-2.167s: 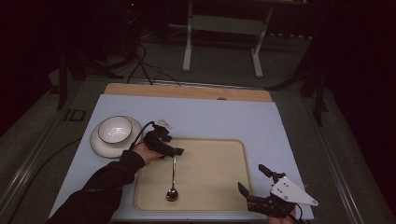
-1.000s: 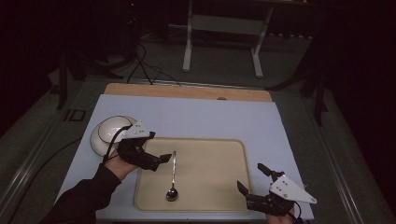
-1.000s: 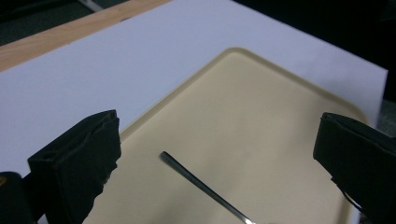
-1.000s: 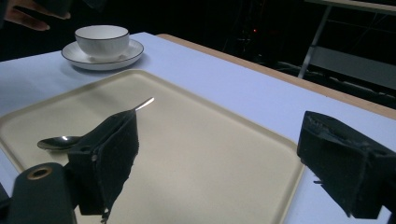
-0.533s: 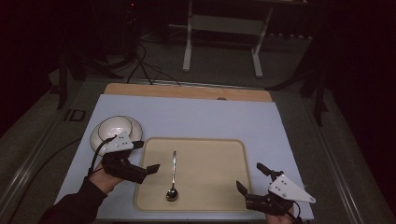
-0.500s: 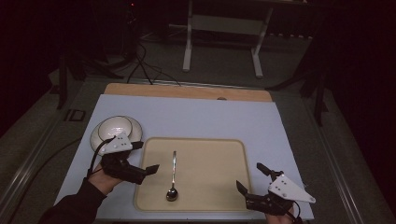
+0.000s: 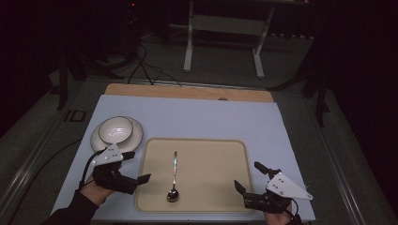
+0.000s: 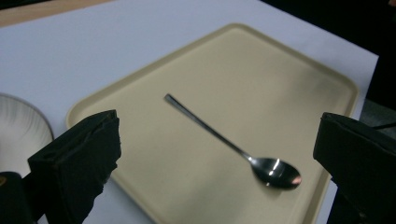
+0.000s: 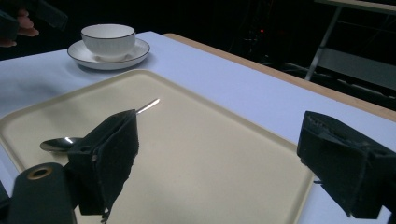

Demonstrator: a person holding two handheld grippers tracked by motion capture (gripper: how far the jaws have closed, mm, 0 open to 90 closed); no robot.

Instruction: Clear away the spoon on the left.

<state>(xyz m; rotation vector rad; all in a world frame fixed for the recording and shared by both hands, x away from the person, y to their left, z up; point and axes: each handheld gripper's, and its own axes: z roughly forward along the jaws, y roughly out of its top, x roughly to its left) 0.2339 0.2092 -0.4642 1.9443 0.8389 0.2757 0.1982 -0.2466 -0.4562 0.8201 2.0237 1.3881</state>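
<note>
Jaws of left gripper (image 7: 139,165) wide; slim shiny steel spoon (image 7: 174,174) flat on tray (image 7: 225,154).

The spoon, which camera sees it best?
The left gripper view: the spoon lies whole and close on the tray, handle and shiny bowl sharp. The high view shows it whole but small. In the right gripper view, that tool's jaw hides its middle.

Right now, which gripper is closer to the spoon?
Left. The left gripper sits open just off the tray's left edge, beside the spoon. The right gripper is open over the tray's right near corner, farther away.
</note>
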